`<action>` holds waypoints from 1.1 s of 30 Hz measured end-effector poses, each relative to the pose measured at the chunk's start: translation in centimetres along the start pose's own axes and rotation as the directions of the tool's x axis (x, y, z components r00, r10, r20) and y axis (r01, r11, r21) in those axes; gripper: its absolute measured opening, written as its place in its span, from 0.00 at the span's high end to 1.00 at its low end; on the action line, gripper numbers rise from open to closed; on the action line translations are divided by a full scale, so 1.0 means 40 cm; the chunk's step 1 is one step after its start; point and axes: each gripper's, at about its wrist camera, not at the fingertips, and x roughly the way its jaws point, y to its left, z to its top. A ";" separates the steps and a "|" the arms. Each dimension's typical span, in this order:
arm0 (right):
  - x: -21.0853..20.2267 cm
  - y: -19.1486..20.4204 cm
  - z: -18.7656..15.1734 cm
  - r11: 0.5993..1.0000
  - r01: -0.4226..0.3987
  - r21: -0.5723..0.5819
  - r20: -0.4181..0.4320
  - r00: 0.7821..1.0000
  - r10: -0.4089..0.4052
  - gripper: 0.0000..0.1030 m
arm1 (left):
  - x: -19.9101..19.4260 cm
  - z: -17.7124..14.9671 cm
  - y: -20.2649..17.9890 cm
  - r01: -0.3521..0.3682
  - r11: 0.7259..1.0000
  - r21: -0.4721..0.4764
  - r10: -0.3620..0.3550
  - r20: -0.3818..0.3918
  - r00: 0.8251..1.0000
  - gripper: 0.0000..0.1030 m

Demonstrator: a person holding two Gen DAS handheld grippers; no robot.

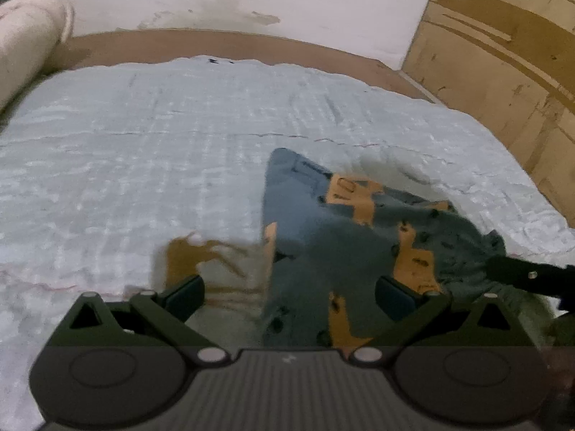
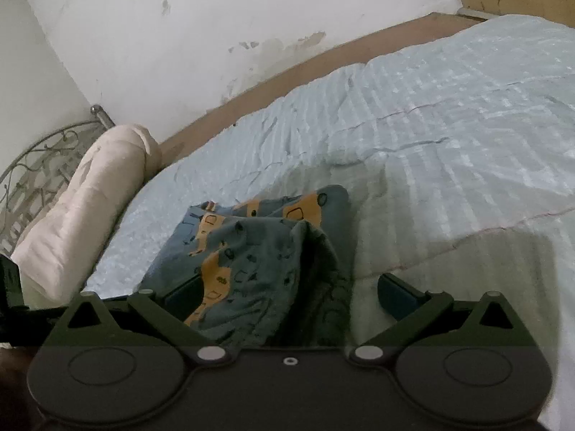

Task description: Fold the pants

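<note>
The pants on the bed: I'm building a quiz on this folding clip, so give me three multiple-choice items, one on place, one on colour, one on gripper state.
1. Where do the pants lie?
A. on the light blue bedspread
B. on the floor
C. on the rolled cream blanket

2. What colours is the fabric?
A. red and white
B. blue-grey with orange patches
C. plain black

3. How do the left gripper and the right gripper stand?
A. both shut on cloth
B. one shut
C. both open

Answers: 1 A, bedspread shows around the heap; 2 B, orange patches show in both views; 3 C, each pair of fingers is spread wide with nothing pinched.
</note>
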 end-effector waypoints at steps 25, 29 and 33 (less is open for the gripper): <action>0.067 -0.007 -0.002 0.993 -0.061 0.097 -0.002 0.998 0.062 0.01 | 0.059 0.008 -0.002 0.028 0.999 0.037 -0.026 -0.051 0.998 0.00; 0.068 -0.003 -0.001 0.995 -0.049 0.089 -0.012 0.999 0.050 0.01 | 0.061 -0.002 0.011 0.050 0.998 0.028 -0.049 -0.050 0.998 0.00; 0.078 0.007 0.007 0.997 -0.020 0.080 -0.044 0.999 0.024 0.01 | 0.055 -0.005 0.030 0.075 0.997 0.005 -0.074 -0.050 0.996 0.00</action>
